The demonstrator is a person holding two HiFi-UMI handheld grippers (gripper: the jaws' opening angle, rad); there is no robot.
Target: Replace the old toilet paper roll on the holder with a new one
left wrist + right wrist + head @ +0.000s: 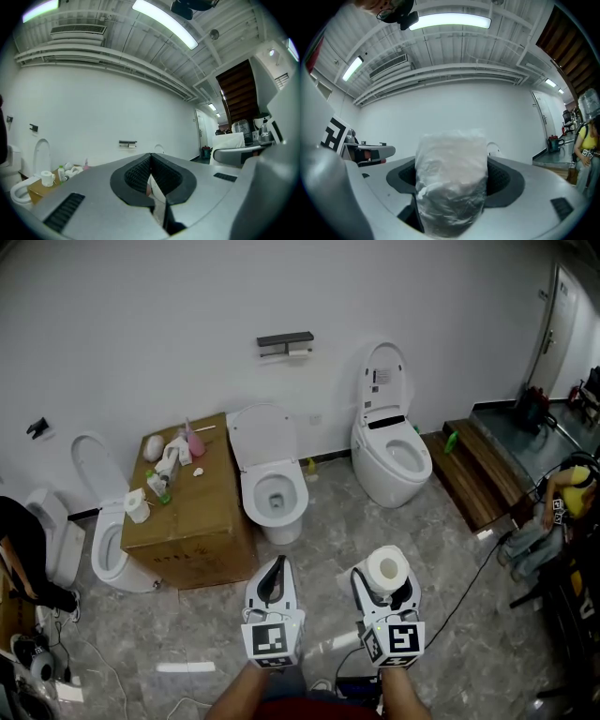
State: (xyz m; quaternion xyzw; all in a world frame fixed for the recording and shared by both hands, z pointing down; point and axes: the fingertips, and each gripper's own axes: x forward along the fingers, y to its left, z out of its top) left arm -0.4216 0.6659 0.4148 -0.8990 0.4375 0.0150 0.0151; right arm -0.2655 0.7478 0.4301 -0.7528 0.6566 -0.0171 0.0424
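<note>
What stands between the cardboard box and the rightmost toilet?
In the head view, another white toilet, lid raised, beside the cardboard box, plus a small yellow item.

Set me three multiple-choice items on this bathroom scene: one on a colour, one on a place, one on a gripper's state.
1. What colour is the large cardboard box?
A. blue
B. green
C. brown

2. Where is the dark wall-mounted toilet paper holder?
A. on top of that box
B. on the white wall above the middle white toilet
C. on that toilet's seat

3. What state is the right gripper in?
A. shut on a plastic-wrapped white toilet paper roll
B. open and empty
C. shut and empty

Answers:
1 C: its sides are plain brown card.
2 B: the holder hangs on the wall over that toilet's raised lid.
3 A: the wrapped roll fills the gap between its jaws.
</note>
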